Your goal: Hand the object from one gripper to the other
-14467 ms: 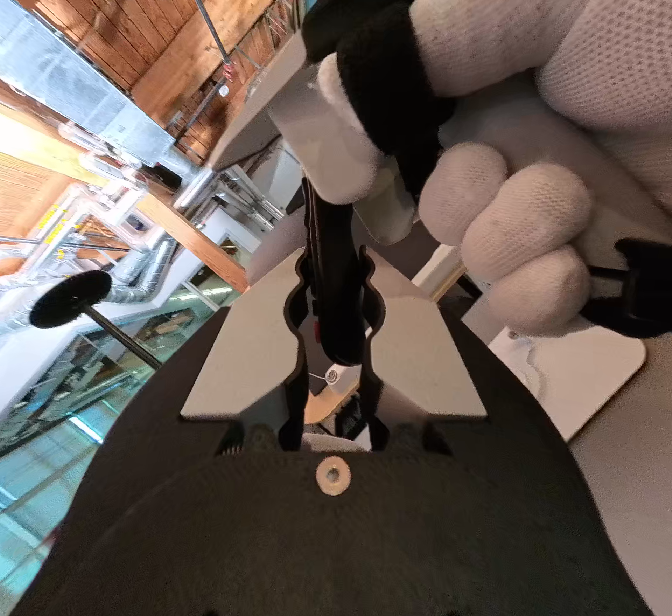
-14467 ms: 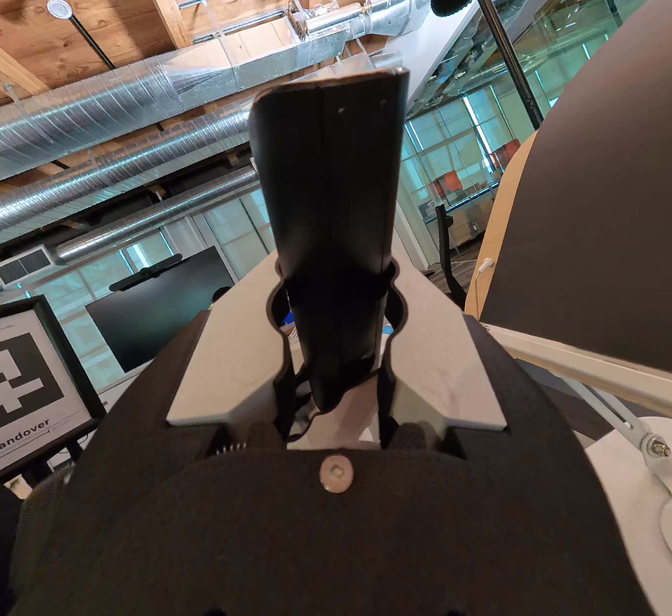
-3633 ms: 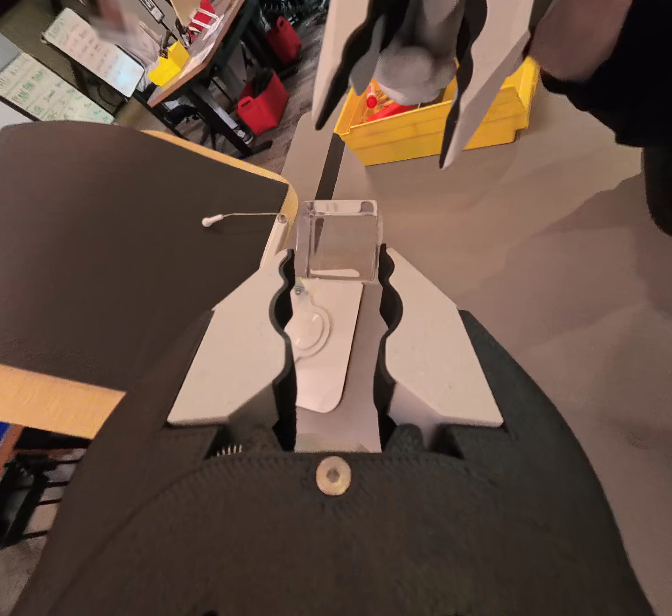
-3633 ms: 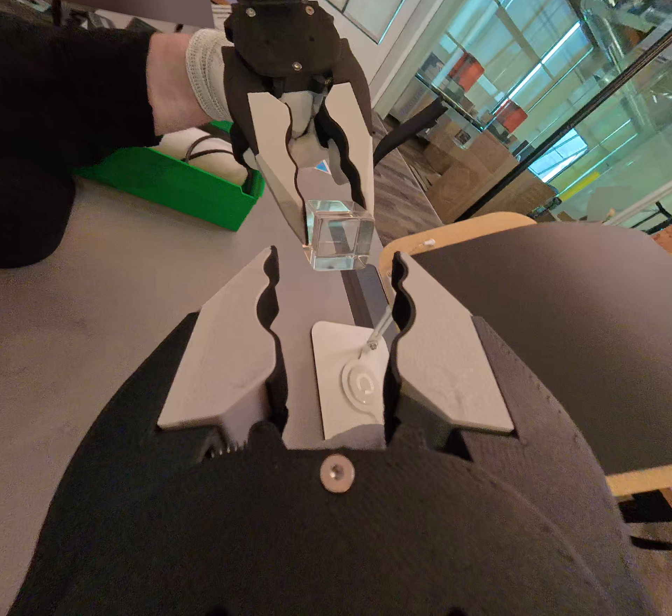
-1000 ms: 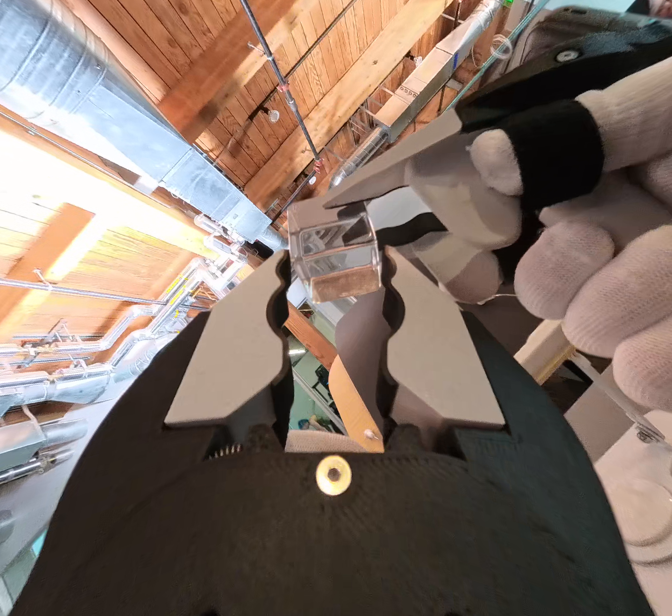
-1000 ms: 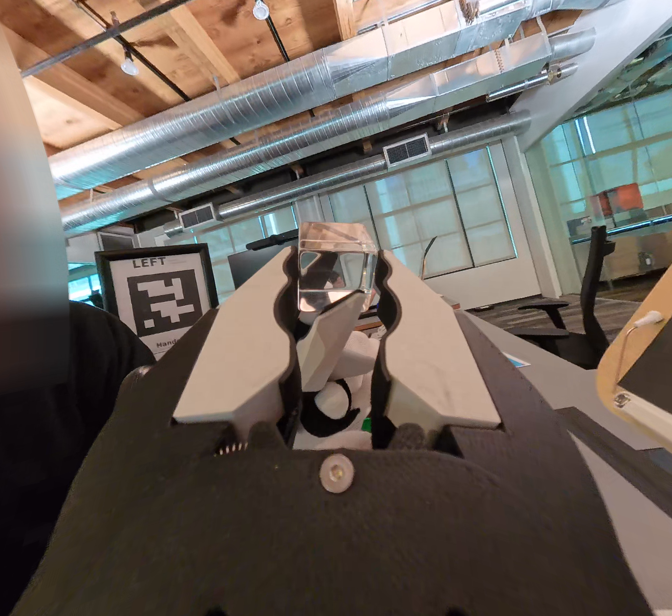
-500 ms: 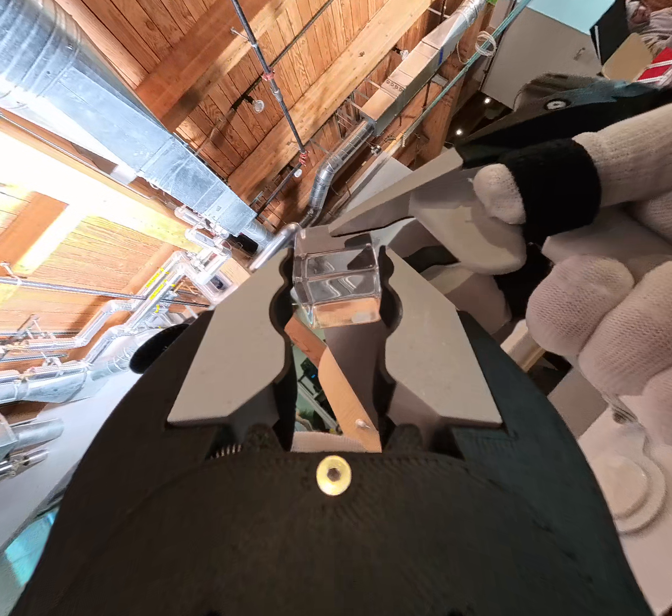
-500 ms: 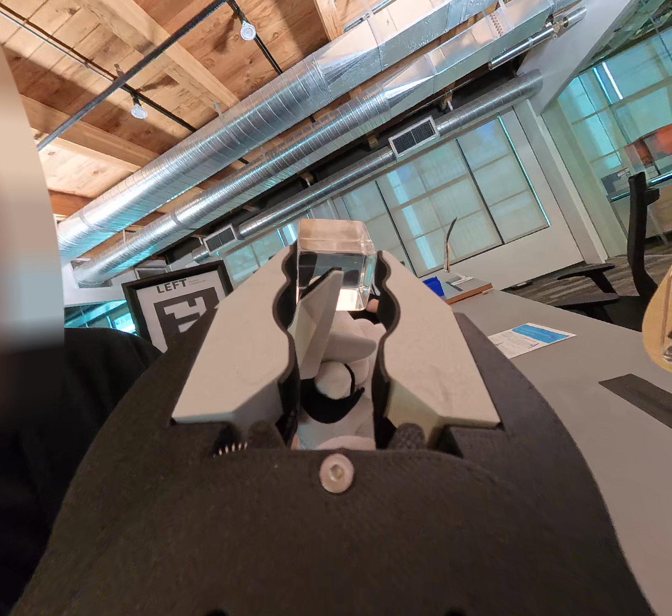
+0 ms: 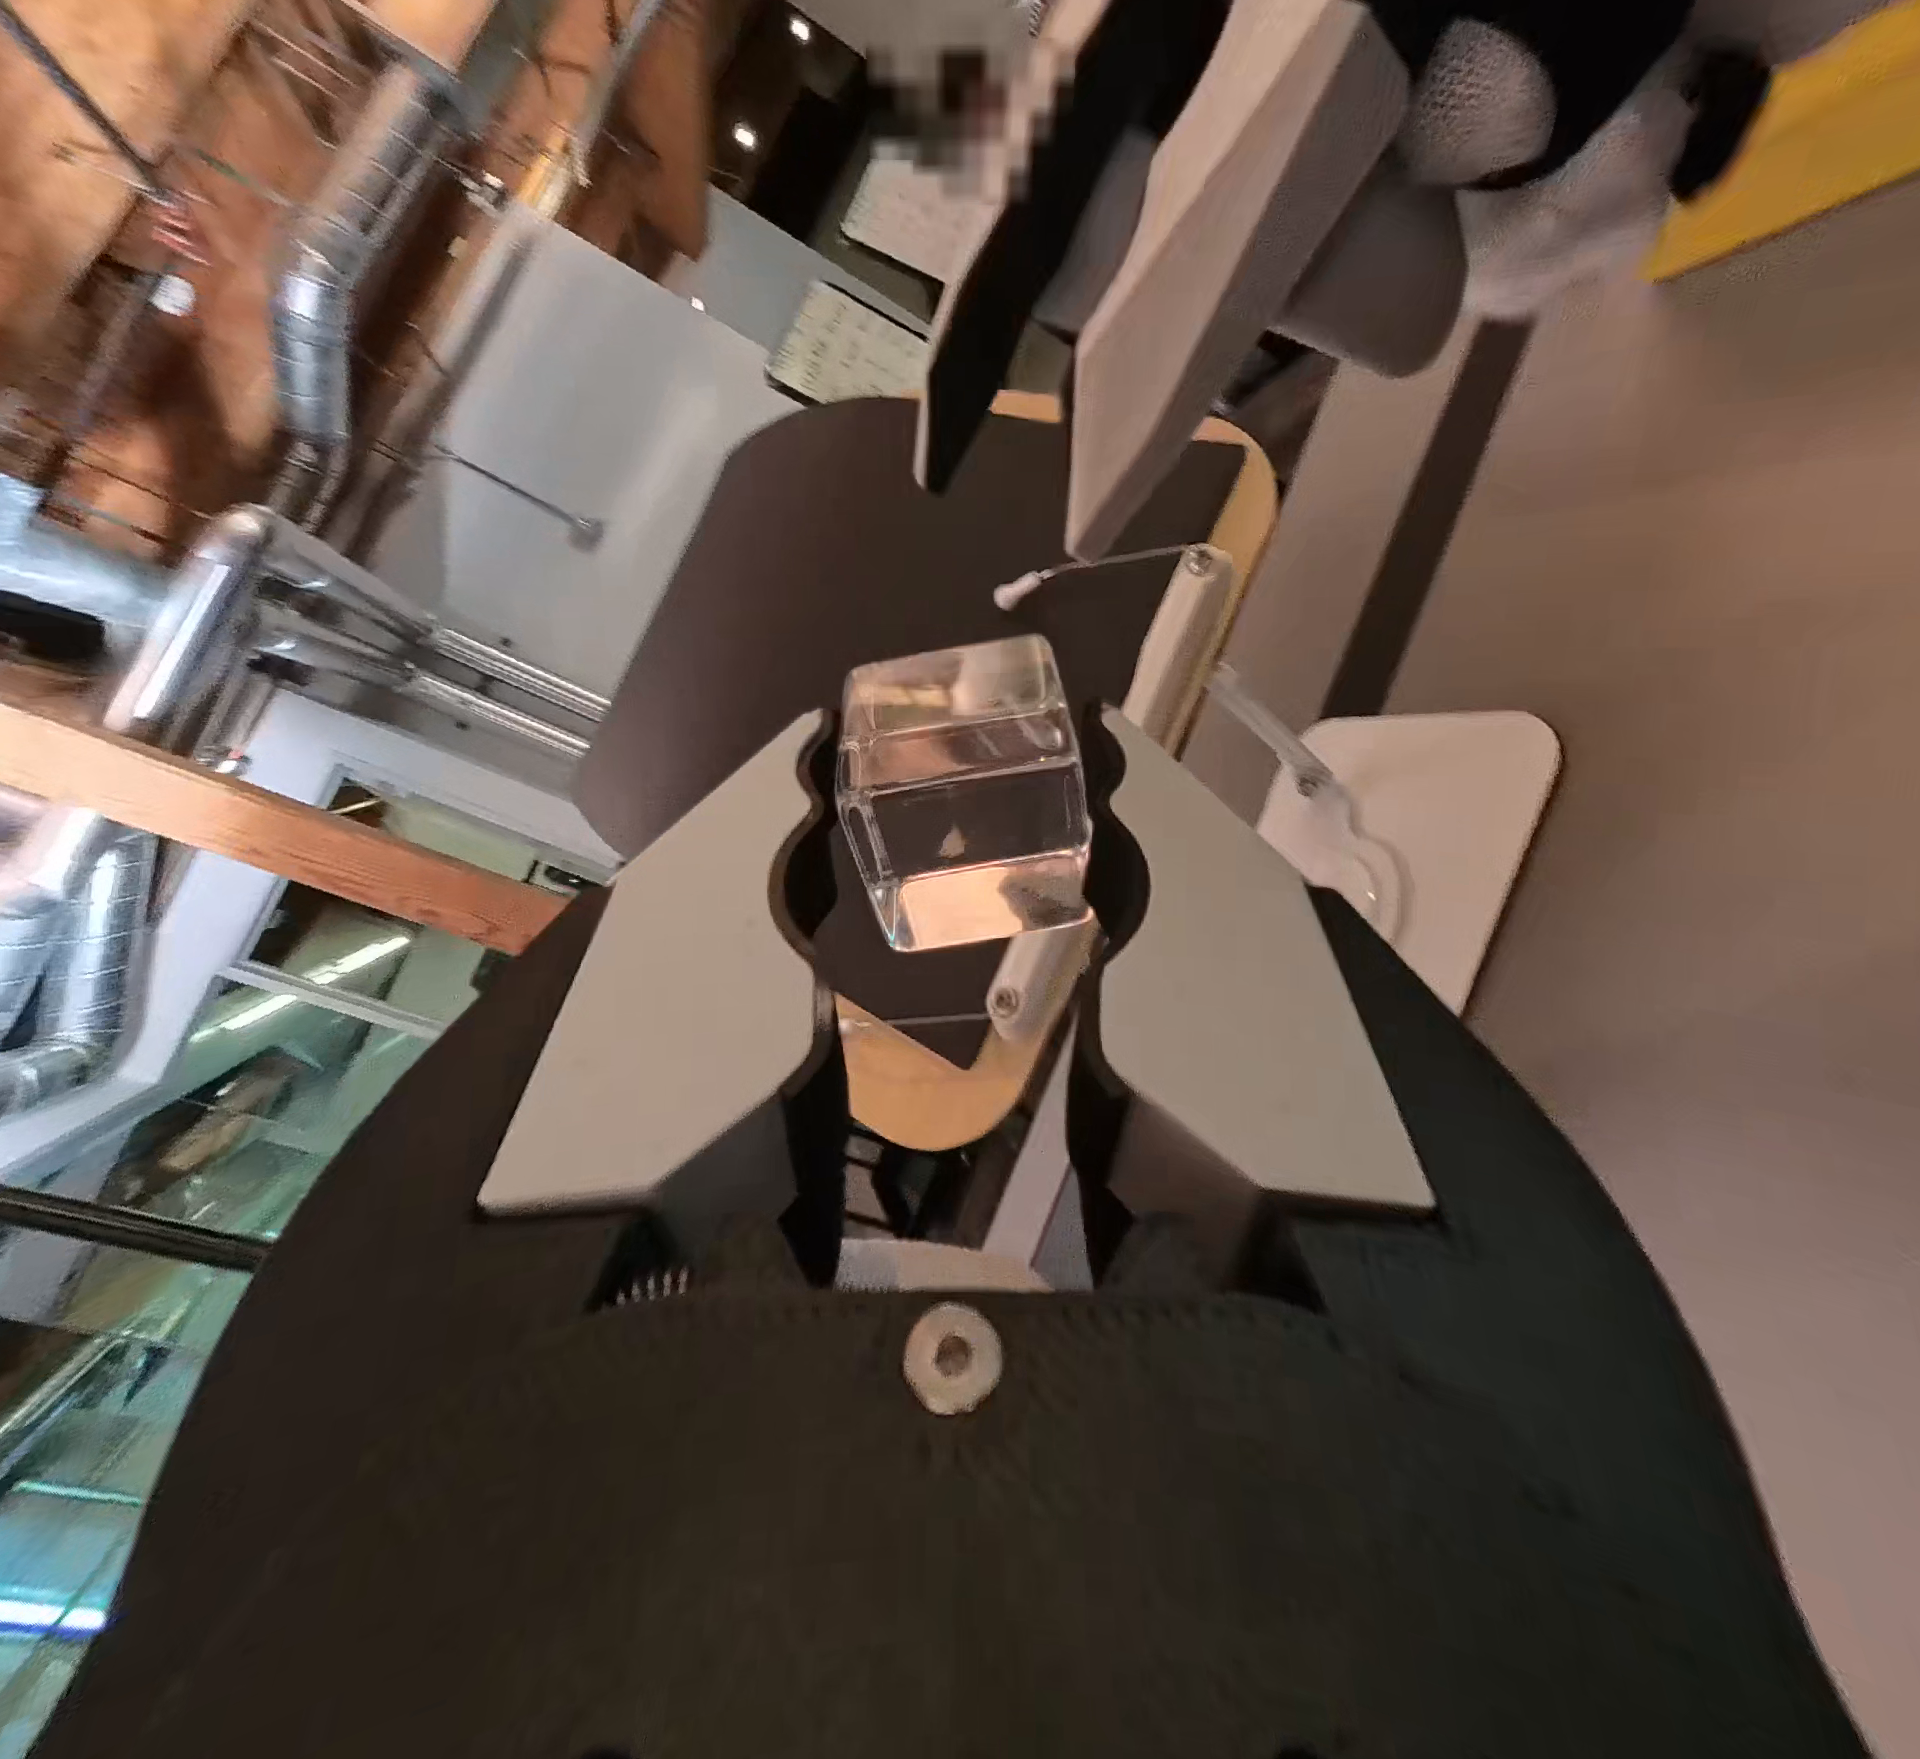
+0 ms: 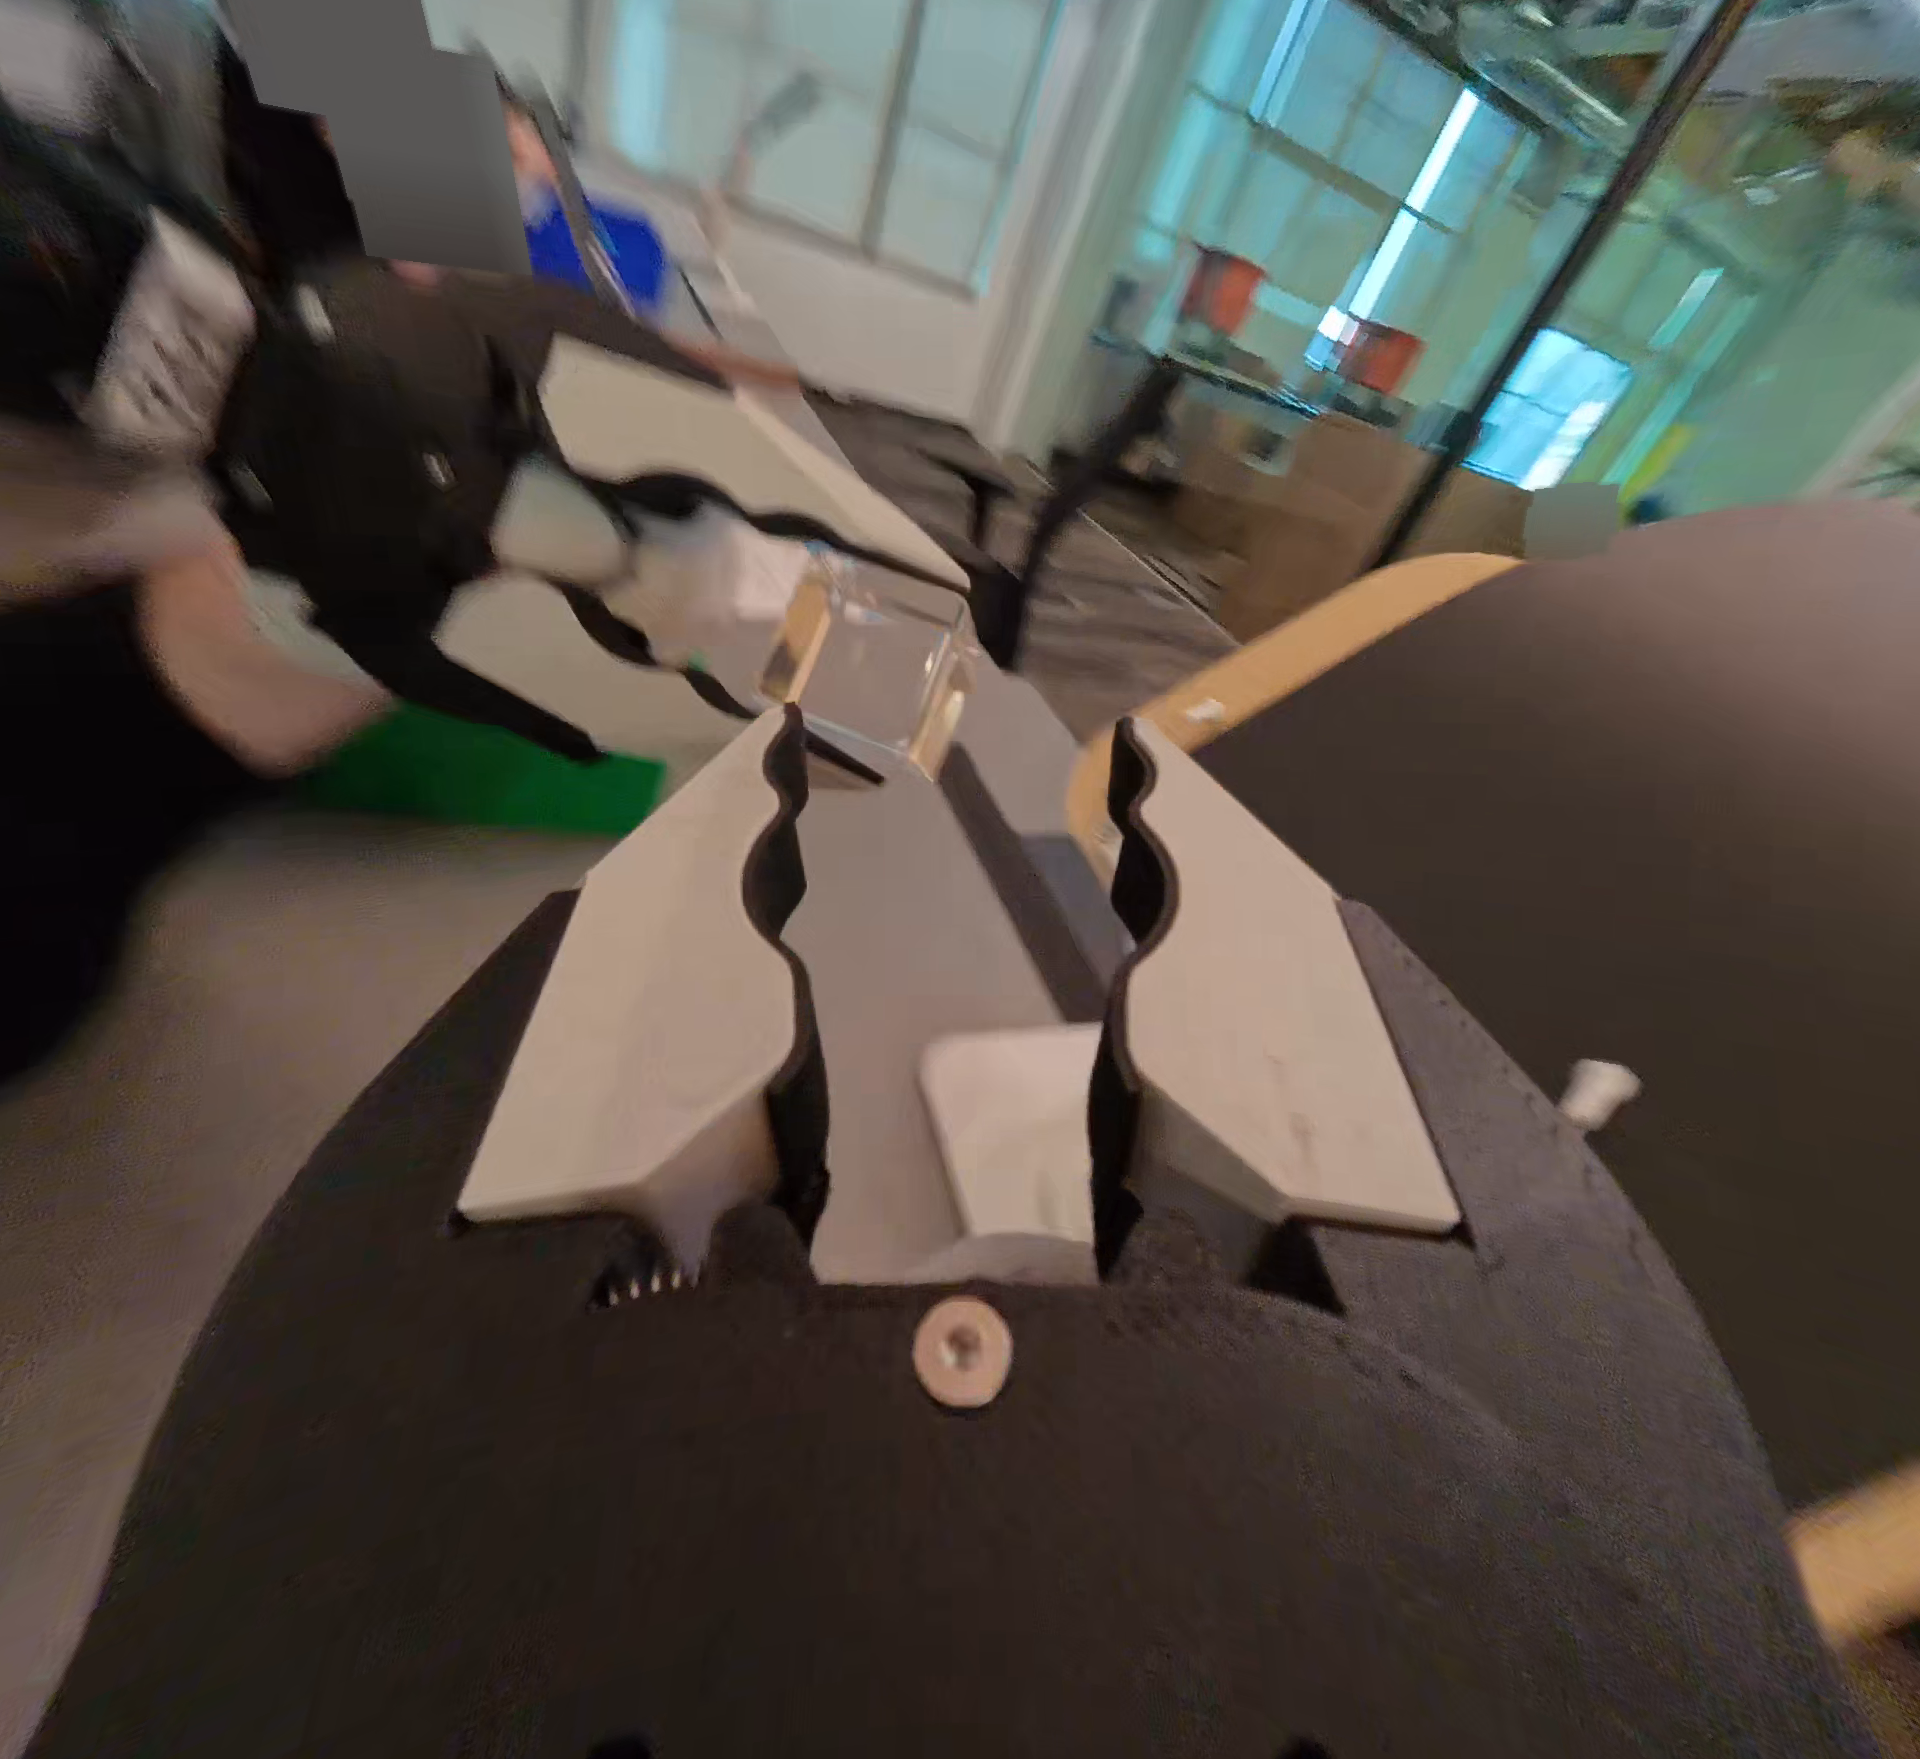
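Observation:
A clear cube (image 9: 961,795) sits clamped between the grey fingers of my left gripper (image 9: 961,722), which is shut on it. My right gripper (image 10: 954,722) is open and empty, its jaws wide apart. In the right wrist view the cube (image 10: 873,660) is just beyond my right fingertips, held by the left gripper (image 10: 920,681) that reaches in from the left. In the left wrist view the right gripper (image 9: 1023,462) hangs open above the cube, apart from it, in a gloved hand (image 9: 1486,78).
A black round panel with a wooden rim (image 9: 727,618) stands behind the cube and fills the right side of the right wrist view (image 10: 1558,774). A white plate (image 9: 1455,826) lies on the grey table (image 10: 312,982). A green block (image 10: 468,774) lies at the left. Both grippers' tips are close together, under 4 cm apart. The white plate (image 9: 1455,826) is about equally far from each gripper, around 30 centimetres.
Both grippers were shut on the cube. The right gripper has opened and drawn back; the left keeps the cube. Both views have swung down from the ceiling toward the table.

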Tool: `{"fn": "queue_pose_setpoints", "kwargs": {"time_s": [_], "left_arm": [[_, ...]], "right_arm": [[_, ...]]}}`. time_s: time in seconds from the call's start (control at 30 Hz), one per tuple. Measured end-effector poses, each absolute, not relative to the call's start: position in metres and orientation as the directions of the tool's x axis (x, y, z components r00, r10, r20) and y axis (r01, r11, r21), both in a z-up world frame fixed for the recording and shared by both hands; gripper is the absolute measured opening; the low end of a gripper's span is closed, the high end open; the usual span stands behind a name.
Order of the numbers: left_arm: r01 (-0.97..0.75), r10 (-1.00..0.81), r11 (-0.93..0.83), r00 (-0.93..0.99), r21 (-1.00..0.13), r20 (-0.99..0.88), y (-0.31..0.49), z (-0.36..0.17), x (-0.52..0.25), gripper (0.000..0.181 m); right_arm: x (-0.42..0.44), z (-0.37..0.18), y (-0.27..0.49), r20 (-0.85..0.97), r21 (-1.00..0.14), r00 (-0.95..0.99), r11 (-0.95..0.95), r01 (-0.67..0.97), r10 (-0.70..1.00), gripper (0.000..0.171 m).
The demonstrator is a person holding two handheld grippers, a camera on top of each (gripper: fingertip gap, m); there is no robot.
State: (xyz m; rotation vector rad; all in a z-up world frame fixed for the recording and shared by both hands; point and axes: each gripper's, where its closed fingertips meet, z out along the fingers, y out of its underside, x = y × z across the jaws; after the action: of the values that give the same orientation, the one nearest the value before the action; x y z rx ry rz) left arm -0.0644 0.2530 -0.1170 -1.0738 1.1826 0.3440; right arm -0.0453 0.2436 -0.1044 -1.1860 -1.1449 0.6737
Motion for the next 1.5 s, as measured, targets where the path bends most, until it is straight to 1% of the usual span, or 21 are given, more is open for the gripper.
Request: {"fn": "queue_pose_setpoints", "kwargs": {"time_s": [0.07, 0.13, 0.2, 0.23, 0.33, 0.37, 0.43, 0.5, 0.57, 0.63, 0.7, 0.83, 0.87, 0.97, 1.03, 1.1, 1.17, 1.27, 1.4, 1.47, 1.5], "left_arm": [[-0.736, -0.356, 0.467, 0.35, -0.49, -0.866, 0.251, -0.127, -0.066, 0.044], [-0.755, -0.411, 0.436, 0.316, -0.489, -0.855, 0.249, -0.137, -0.069, 0.044], [-0.78, -0.458, 0.414, 0.266, -0.468, -0.848, 0.246, -0.149, -0.071, 0.044], [-0.777, -0.502, 0.407, 0.249, -0.48, -0.828, 0.243, -0.155, -0.07, 0.043], [-0.742, -0.66, 0.393, 0.184, -0.543, -0.729, 0.224, -0.174, -0.072, 0.044], [-0.731, -0.737, 0.366, 0.15, -0.576, -0.659, 0.214, -0.183, -0.074, 0.043], [-0.712, -0.819, 0.351, 0.082, -0.608, -0.568, 0.197, -0.195, -0.08, 0.044], [-0.656, -0.905, 0.318, 0.007, -0.685, -0.426, 0.171, -0.2, -0.085, 0.044], [-0.597, -0.943, 0.305, -0.08, -0.742, -0.324, 0.148, -0.201, -0.089, 0.044], [-0.593, -0.956, 0.29, -0.134, -0.751, -0.263, 0.138, -0.208, -0.095, 0.044], [-0.577, -0.96, 0.278, -0.197, -0.768, -0.2, 0.128, -0.214, -0.095, 0.044], [-0.54, -0.944, 0.305, -0.283, -0.785, -0.172, 0.115, -0.216, -0.081, 0.044], [-0.533, -0.938, 0.313, -0.306, -0.786, -0.166, 0.111, -0.217, -0.077, 0.044], [-0.482, -0.919, 0.327, -0.363, -0.813, -0.154, 0.1, -0.213, -0.07, 0.044], [-0.435, -0.909, 0.316, -0.395, -0.843, -0.136, 0.095, -0.209, -0.072, 0.044], [-0.39, -0.901, 0.292, -0.419, -0.873, -0.114, 0.094, -0.206, -0.073, 0.044], [-0.308, -0.874, 0.259, -0.478, -0.915, -0.087, 0.088, -0.198, -0.075, 0.044], [-0.179, -0.831, 0.18, -0.553, -0.967, -0.053, 0.082, -0.186, -0.078, 0.044], [-0.058, -0.836, 0.106, -0.546, -0.993, -0.058, 0.093, -0.171, -0.08, 0.043], [-0.01, -0.836, 0.067, -0.547, -0.998, -0.05, 0.098, -0.166, -0.084, 0.044], [-0.008, -0.839, 0.058, -0.542, -0.998, -0.044, 0.101, -0.167, -0.084, 0.042]], "right_arm": [[-0.047, -0.115, 0.241, 0.512, -0.848, 0.323, 0.408, 0.339, 0.796, 0.056], [-0.049, -0.117, 0.242, 0.651, -0.743, 0.323, 0.489, 0.456, 0.687, 0.056], [-0.059, -0.118, 0.229, 0.756, -0.638, 0.251, 0.594, 0.491, 0.605, 0.056], [-0.063, -0.122, 0.223, 0.802, -0.576, 0.206, 0.635, 0.515, 0.561, 0.058], [-0.071, -0.151, 0.208, 0.905, -0.332, -0.015, 0.727, 0.601, 0.425, 0.064], [-0.074, -0.158, 0.203, 0.902, -0.307, -0.059, 0.732, 0.608, 0.427, 0.065], [-0.082, -0.168, 0.188, 0.89, -0.285, -0.133, 0.758, 0.587, 0.437, 0.065], [-0.092, -0.181, 0.17, 0.858, -0.287, -0.209, 0.775, 0.563, 0.47, 0.069], [-0.101, -0.194, 0.152, 0.823, -0.284, -0.281, 0.786, 0.549, 0.493, 0.07], [-0.105, -0.206, 0.142, 0.788, -0.276, -0.329, 0.776, 0.567, 0.521, 0.074], [-0.104, -0.211, 0.135, 0.767, -0.257, -0.362, 0.77, 0.584, 0.53, 0.071], [-0.106, -0.203, 0.112, 0.769, -0.257, -0.388, 0.802, 0.539, 0.507, 0.068], [-0.105, -0.206, 0.111, 0.767, -0.236, -0.402, 0.804, 0.546, 0.499, 0.068], [-0.106, -0.22, 0.107, 0.729, -0.235, -0.443, 0.798, 0.555, 0.522, 0.065], [-0.109, -0.225, 0.106, 0.723, -0.227, -0.453, 0.799, 0.557, 0.522, 0.072], [-0.11, -0.224, 0.107, 0.738, -0.199, -0.454, 0.804, 0.561, 0.5, 0.073], [-0.112, -0.222, 0.106, 0.751, -0.184, -0.452, 0.811, 0.556, 0.481, 0.077], [-0.116, -0.221, 0.112, 0.787, -0.122, -0.445, 0.814, 0.567, 0.428, 0.082], [-0.132, -0.214, 0.125, 0.848, -0.101, -0.383, 0.82, 0.563, 0.367, 0.094], [-0.136, -0.208, 0.134, 0.878, -0.078, -0.351, 0.821, 0.565, 0.325, 0.088], [-0.136, -0.205, 0.138, 0.888, -0.079, -0.334, 0.821, 0.565, 0.315, 0.078]]}}
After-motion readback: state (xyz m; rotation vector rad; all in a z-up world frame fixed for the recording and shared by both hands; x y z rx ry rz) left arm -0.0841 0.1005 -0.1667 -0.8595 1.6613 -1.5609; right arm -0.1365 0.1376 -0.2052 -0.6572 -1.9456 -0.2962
